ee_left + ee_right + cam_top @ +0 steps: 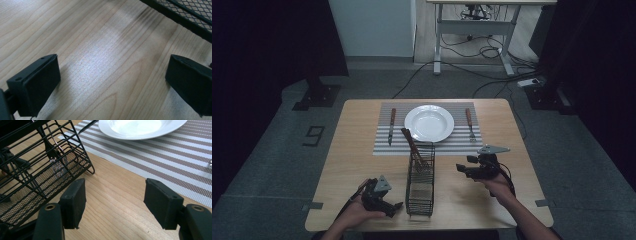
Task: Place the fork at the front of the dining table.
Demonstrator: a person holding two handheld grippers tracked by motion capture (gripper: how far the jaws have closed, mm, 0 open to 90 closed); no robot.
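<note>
Your right gripper (462,169) hung with jaws apart and empty beside the black wire basket (420,181), where a wooden-handled utensil (414,148) leaned. Your left gripper (396,206) rested likewise open on the pale wooden table (357,150). Reaching in carelessly, you risked snagging the wires and tipping the basket.

Before you stands the black wire-mesh basket (420,186) on the light wooden table (357,165), a wood-handled utensil (414,146) leaning inside it. Behind it lies the grey-and-white striped placemat (384,146), bearing the round white plate (429,123) at centre, the wood-handled knife (391,125) left of it, the wood-handled fork (470,124) right. Your left gripper (396,205) sits left of the basket, your right gripper (460,168) right.
</note>
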